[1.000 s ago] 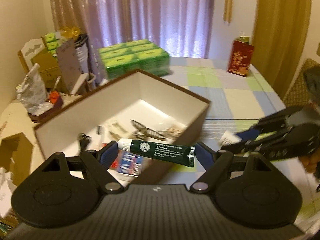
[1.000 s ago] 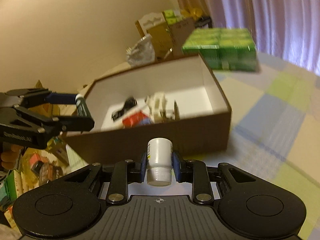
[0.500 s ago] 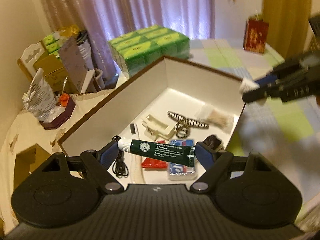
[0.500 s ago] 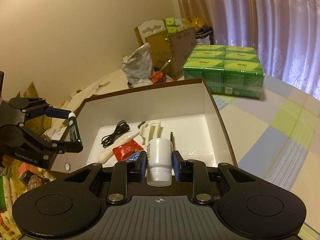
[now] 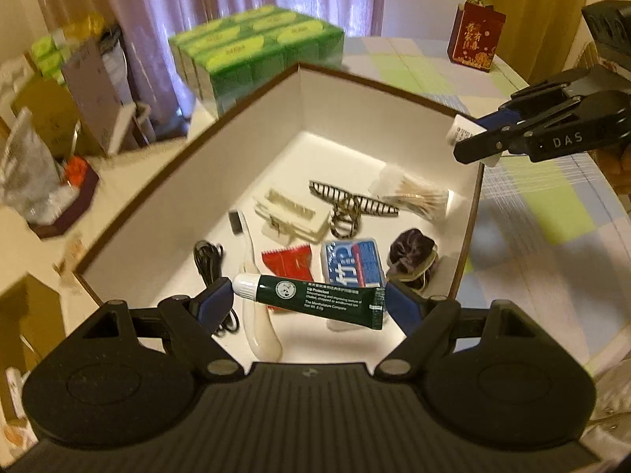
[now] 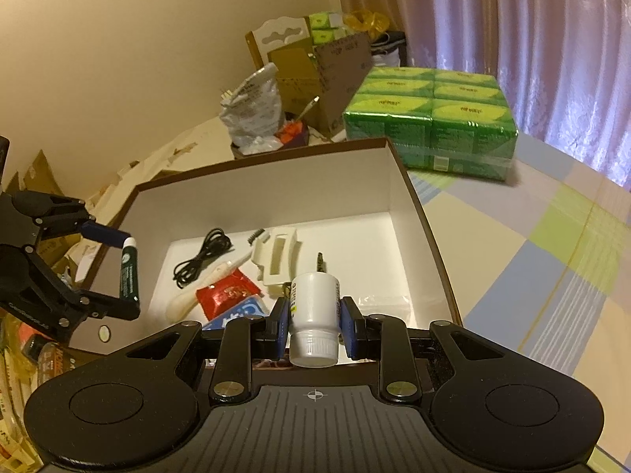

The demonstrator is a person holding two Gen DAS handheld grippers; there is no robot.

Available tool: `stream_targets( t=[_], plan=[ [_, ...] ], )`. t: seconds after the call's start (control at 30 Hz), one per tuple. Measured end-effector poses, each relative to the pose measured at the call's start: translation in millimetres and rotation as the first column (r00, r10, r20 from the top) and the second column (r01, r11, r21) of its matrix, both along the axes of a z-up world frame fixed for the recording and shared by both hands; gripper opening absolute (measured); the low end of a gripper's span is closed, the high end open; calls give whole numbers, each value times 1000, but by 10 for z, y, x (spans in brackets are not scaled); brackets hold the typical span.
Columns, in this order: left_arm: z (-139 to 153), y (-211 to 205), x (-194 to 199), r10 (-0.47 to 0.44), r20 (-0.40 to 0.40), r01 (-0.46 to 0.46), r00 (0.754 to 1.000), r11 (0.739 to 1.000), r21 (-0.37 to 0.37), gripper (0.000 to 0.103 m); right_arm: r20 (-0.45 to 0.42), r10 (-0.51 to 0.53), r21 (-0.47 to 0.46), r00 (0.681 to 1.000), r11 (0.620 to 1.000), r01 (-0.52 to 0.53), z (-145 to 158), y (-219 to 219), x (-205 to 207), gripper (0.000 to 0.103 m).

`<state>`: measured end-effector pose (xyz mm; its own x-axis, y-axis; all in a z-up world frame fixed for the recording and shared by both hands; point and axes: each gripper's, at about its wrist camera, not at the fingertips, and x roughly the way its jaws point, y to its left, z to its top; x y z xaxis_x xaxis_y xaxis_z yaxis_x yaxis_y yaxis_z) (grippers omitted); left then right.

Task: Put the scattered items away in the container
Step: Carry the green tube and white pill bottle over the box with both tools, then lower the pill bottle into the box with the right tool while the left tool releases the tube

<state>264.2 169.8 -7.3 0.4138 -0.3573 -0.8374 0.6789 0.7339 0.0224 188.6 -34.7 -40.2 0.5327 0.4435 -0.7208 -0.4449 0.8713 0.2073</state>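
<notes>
Your left hand-held gripper is clamped end to end on a dark green lip-balm tube with a white cap, which hangs crosswise over the near end of the brown-rimmed, white-lined cardboard box. Your right hand-held gripper squeezes a small white plastic bottle by its sides, cap toward the camera, just above the box's near wall.

Both loads appear to be inside the box's rim line, so the step in hand looks like the release. Lower each one closer to the box floor before you part the fingers, so the tube does not bounce and the round bottle does not roll. Pick bare floor: beneath the tube lie a red foil sachet, a blue-and-white packet and a cream-handled brush; the white patch toward the box's far wall is free.

Mind the rim. The box walls are tall, so come out straight up rather than sideways, or a finger may catch the cardboard and drag the box. Release in turn, since both grippers share the box's near half. Beyond the box's right wall the checked cloth on the desk is open room; a green wrapped stack of cartons stands close behind the far corner.
</notes>
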Motion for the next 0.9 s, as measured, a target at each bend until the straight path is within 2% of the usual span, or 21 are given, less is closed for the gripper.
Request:
stream_targets(
  t=[0.13,0.3,0.43,0.6,0.63,0.67,0.73,0.8,0.9],
  plan=[
    [-94,7,129,11,-108,-10,994,1000,9,81,-17,-2,-15,1000,1000,2,-50,28,68,30],
    [-250,10,271,37,-221,-29,974,999,39,81,-38,7,-35,999,999,-9,-89,57,128,30],
    [-375,-18,387,70,-317,-49,946,996,74,81,-60,27,-58,998,998,-31,-132,91,176,30],
    [-590,-139,440,60,-410,0,910,989,145,81,-92,35,-89,995,995,-44,-206,130,271,30],
    [-618,-134,461,76,-432,-15,899,990,142,81,-94,38,-92,995,995,-47,-210,136,285,30],
    [-640,-133,493,88,-450,-25,889,989,144,81,-97,41,-96,994,994,-50,-213,140,300,30],
    [-676,-132,526,101,-448,-30,888,986,163,81,-104,43,-103,994,993,-54,-226,145,328,30],
    [-715,-120,546,115,-476,-45,872,987,156,81,-115,42,-112,992,992,-55,-249,148,355,30],
    [-734,-103,556,132,-492,-64,860,986,152,81,-129,41,-129,991,990,-58,-284,152,391,30]
  ],
)
